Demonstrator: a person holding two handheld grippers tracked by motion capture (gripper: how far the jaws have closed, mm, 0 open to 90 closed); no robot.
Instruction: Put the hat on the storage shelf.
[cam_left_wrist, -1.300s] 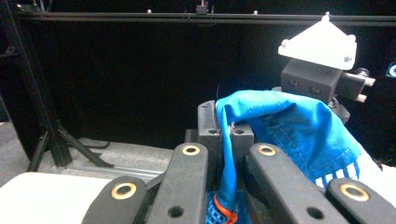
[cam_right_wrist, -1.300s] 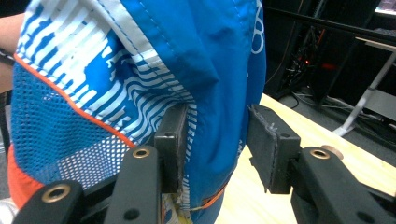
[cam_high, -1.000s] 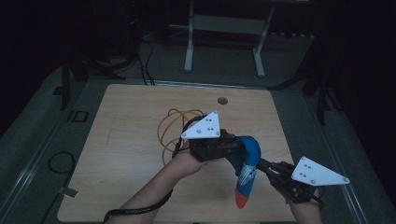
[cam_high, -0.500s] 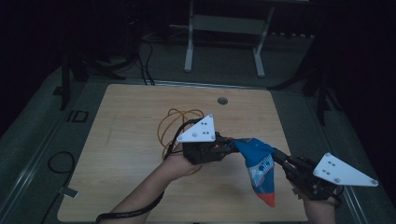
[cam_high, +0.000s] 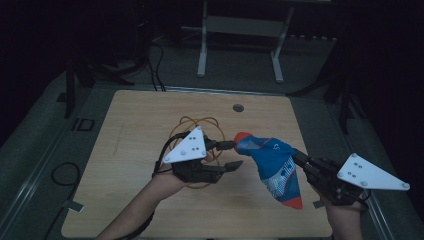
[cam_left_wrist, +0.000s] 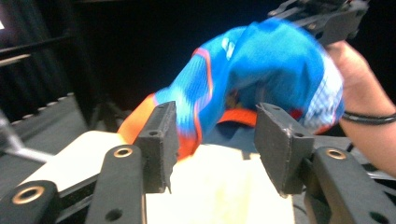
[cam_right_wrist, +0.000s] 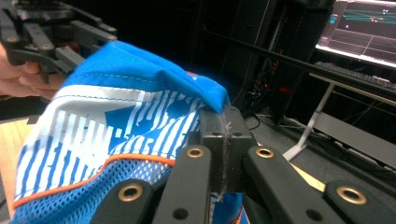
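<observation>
Two grippers at work. Right gripper (cam_high: 301, 158), lower right of high view: jaws clamped tight on edge of blue-and-orange mesh garment (cam_high: 274, 166), holding it off wooden table (cam_high: 140, 125). Left gripper (cam_high: 234, 154), frame centre: jaws have just been opening, now half spread, pads off cloth, garment's orange-trimmed end just beyond them. Orange cable loop (cam_high: 192, 122) lies under left gripper. Step, judged: re-grip. Next: left gripper closes on a fresh edge, then spread the garment.
</observation>
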